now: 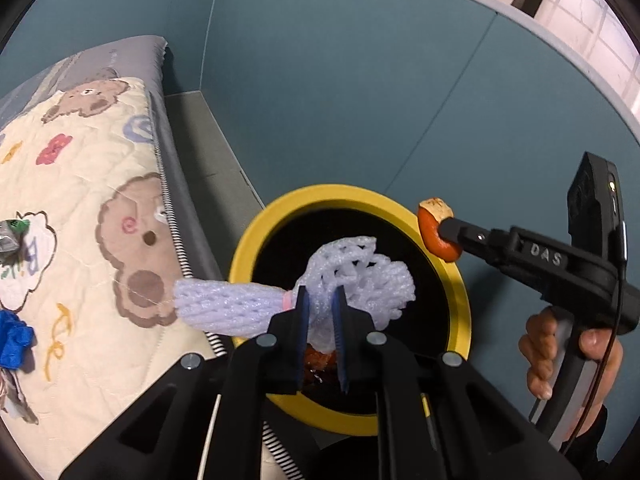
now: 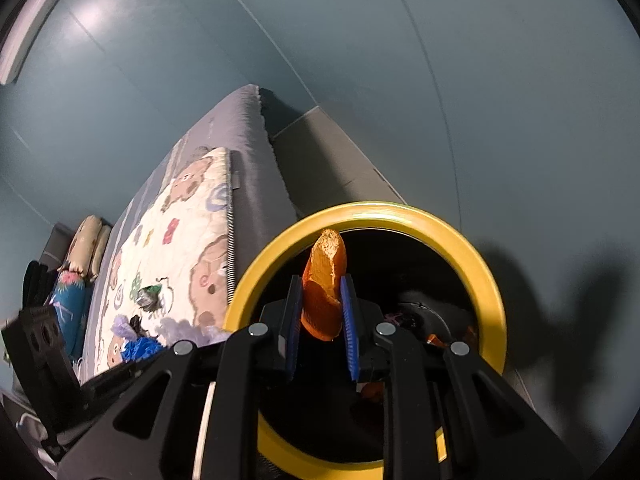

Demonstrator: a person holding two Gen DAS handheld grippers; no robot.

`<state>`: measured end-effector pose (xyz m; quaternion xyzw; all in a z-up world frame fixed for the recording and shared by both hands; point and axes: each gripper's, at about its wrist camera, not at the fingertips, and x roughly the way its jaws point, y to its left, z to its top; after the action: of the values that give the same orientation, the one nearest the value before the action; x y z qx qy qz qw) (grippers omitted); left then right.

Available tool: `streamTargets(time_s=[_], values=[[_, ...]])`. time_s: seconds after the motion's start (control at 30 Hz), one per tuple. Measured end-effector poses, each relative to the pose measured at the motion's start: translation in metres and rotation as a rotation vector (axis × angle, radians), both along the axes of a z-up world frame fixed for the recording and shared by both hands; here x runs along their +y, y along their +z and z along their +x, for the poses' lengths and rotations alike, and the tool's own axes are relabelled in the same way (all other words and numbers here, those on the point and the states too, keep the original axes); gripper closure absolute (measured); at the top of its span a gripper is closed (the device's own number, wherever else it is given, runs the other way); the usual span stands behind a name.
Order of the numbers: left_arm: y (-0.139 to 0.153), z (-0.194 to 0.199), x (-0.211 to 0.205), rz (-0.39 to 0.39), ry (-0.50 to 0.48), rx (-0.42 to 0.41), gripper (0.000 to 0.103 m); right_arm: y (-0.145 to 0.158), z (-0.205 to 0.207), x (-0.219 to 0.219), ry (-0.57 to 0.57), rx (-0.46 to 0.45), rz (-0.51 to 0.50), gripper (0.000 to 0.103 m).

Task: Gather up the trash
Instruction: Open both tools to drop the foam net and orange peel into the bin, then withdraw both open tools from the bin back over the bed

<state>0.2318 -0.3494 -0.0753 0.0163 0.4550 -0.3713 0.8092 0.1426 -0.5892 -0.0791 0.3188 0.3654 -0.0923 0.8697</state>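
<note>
Both hand-held grippers hang over the yellow-rimmed bin (image 1: 460,280): the left hand-held gripper (image 1: 320,308) pinches a white foam fruit net (image 1: 352,276), the right hand-held gripper (image 2: 320,308) clamps an orange peel (image 2: 324,280). Best to centre each piece over the dark opening before letting go, since the net's tail overhangs the rim toward the bed (image 1: 80,200), where more scraps wait.

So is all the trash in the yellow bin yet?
Not yet. Some scraps already lie inside the yellow bin. The left gripper is shut on white foam netting over the bin, and the right gripper holds an orange peel above it. A crumpled wrapper and blue scrap remain on the quilt.
</note>
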Motion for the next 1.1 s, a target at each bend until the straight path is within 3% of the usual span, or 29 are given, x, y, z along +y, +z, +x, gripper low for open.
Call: streamTargets(time_s=[0.17, 0.3, 0.37, 0.5, 0.63, 0.83, 1.1], values=[[-0.005, -0.001, -0.005, 0.01, -0.007, 0.0, 0.076, -0.008, -0.001, -0.006, -0.022, 0.019, -0.006, 0.076], [-0.006, -0.001, -0.001, 0.018, 0.019, -0.003, 0.055, -0.008, -0.003, -0.008, -0.032, 0.024, -0.01, 0.068], [-0.006, 0.0, 0.003, 0.016, 0.028, -0.005, 0.048, -0.008, -0.004, -0.008, -0.036, 0.026, -0.005, 0.06], [-0.005, 0.005, 0.018, -0.005, 0.059, 0.01, 0.032, -0.01, -0.003, -0.004, -0.033, 0.044, 0.0, 0.054], [-0.001, 0.009, 0.037, -0.011, 0.105, -0.004, 0.017, -0.009, -0.004, 0.002, -0.03, 0.055, 0.003, 0.039], [0.001, 0.018, 0.073, 0.004, 0.188, -0.029, 0.01, -0.007, 0.002, 0.025, 0.019, 0.078, -0.017, 0.025], [0.001, 0.032, 0.137, 0.013, 0.304, -0.037, 0.009, 0.007, 0.019, 0.071, 0.116, 0.055, -0.05, 0.024]])
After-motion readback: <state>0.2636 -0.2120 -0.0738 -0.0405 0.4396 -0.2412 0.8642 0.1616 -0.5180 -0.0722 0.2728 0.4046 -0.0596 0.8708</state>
